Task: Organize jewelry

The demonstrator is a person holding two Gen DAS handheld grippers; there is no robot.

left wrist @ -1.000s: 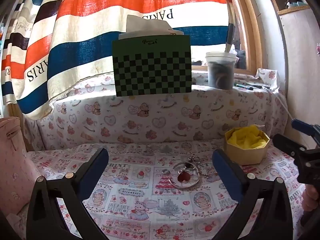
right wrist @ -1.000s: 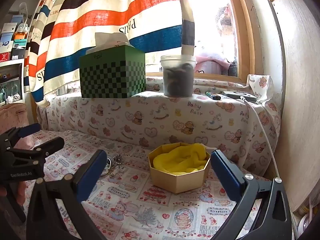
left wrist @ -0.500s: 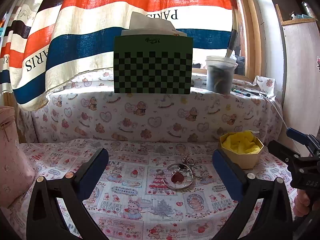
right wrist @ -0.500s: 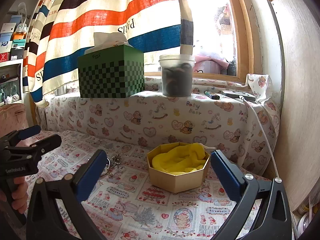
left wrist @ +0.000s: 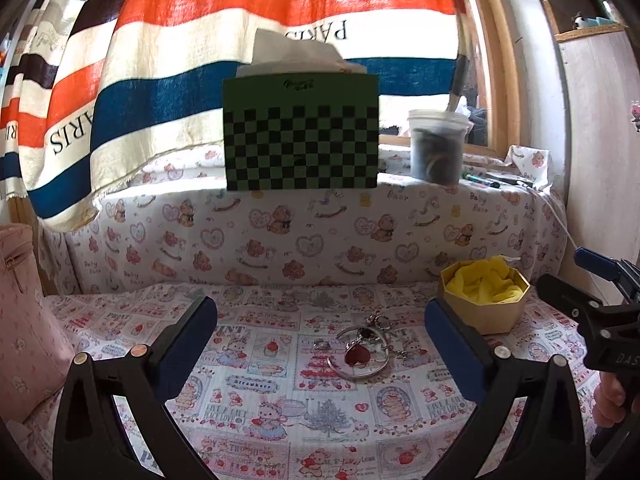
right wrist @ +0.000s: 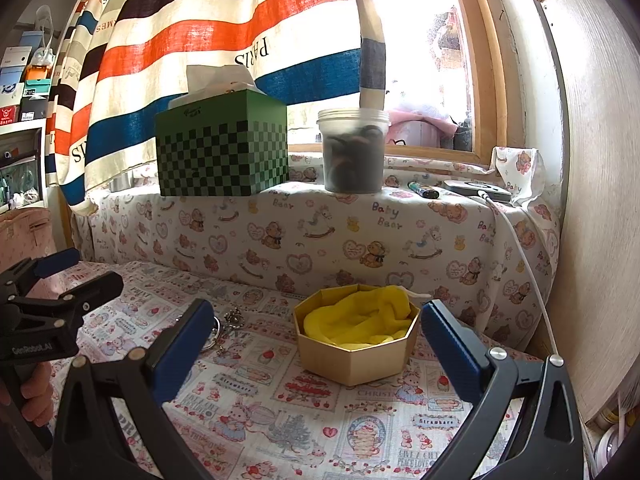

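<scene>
On the patterned cloth [left wrist: 248, 384], a small heap of jewelry [left wrist: 360, 350], a silver bangle around a red heart pendant, lies between the spread fingers of the left gripper [left wrist: 320, 344]. Just right of it stands an octagonal box [right wrist: 356, 346] lined with yellow fabric, framed by the right gripper [right wrist: 312, 344], which gapes wide and holds nothing

- The left wrist view looks forward, low over the patterned cloth [left wrist: 280, 396], toward the checkered tissue box [left wrist: 301, 132] on the ledge, seen head-on
- The right wrist view sits further right, nearer the octagonal box [right wrist: 356, 360], seeing the tissue box [right wrist: 222, 148] at an angle
- Both share these boxes, the jar [left wrist: 437, 148] [right wrist: 353, 152] and the striped curtain [left wrist: 160, 60] [right wrist: 200, 40]
</scene>
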